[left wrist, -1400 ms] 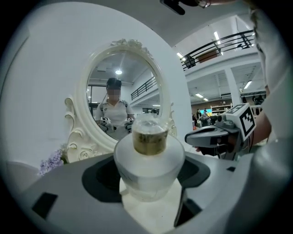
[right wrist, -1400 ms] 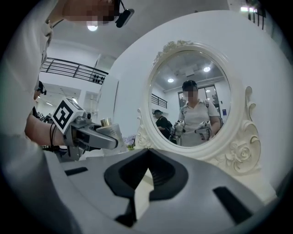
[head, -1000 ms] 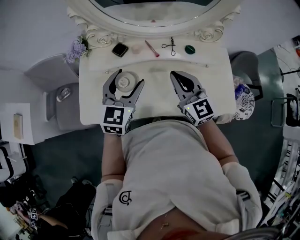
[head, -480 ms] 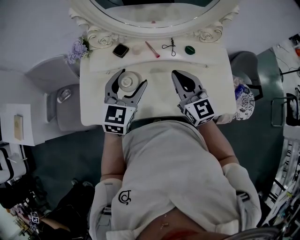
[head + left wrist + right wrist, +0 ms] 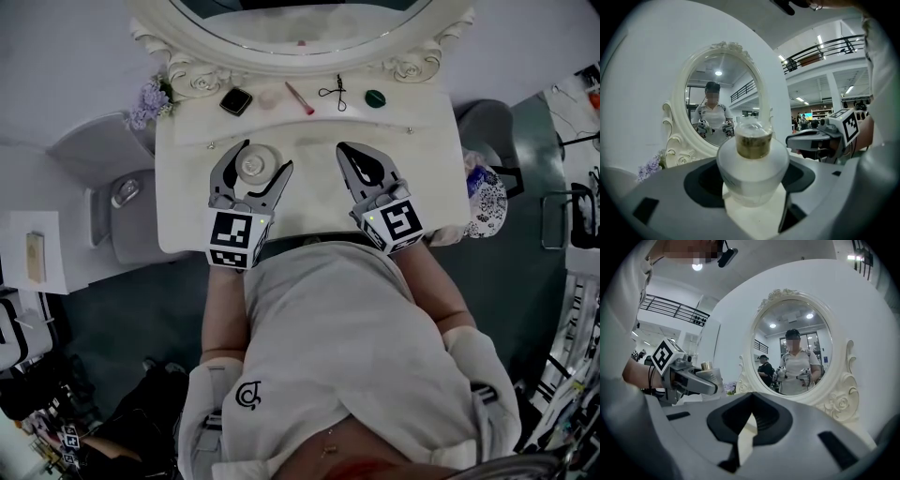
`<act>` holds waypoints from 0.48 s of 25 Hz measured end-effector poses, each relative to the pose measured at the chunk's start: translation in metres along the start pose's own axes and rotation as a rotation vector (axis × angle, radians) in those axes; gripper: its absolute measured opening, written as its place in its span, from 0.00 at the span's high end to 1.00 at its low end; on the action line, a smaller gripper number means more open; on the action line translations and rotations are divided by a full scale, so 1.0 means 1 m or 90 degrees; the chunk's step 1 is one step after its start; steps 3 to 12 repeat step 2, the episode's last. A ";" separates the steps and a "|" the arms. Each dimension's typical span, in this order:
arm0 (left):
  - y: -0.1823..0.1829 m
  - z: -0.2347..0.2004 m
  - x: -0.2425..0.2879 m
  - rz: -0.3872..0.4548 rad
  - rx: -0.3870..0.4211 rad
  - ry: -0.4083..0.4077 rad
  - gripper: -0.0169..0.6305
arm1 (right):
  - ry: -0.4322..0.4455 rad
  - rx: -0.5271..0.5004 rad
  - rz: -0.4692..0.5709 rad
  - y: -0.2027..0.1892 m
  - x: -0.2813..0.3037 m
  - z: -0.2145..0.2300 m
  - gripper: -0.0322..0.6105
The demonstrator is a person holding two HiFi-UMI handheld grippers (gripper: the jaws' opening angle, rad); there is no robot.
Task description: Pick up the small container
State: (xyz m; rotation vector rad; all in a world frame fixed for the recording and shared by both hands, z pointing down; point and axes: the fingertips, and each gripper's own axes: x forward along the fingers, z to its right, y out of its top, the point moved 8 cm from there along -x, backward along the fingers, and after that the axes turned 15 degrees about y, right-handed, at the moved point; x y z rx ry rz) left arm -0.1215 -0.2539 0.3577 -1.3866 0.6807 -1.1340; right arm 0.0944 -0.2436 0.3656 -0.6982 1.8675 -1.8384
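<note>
Head view: the left gripper [image 5: 262, 157] lies on the white vanity table [image 5: 309, 220], its jaws spread wide around the small container [image 5: 253, 166]. The right gripper [image 5: 345, 150] rests alongside, tips together. A black compact [image 5: 236, 100] and an eyelash curler [image 5: 331, 91] lie on the ledge behind.

Left gripper view: only here do the container's frosted body, gold collar and clear cap show. It stands on the table, and no gap shows between its sides and the pads.

Right gripper view: its jaws are closed to a slit with nothing between them. The oval mirror [image 5: 794, 348] reflects the person.
</note>
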 end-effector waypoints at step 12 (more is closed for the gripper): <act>-0.002 0.001 -0.001 -0.002 0.000 0.001 0.44 | -0.006 0.007 -0.001 -0.003 -0.003 0.000 0.95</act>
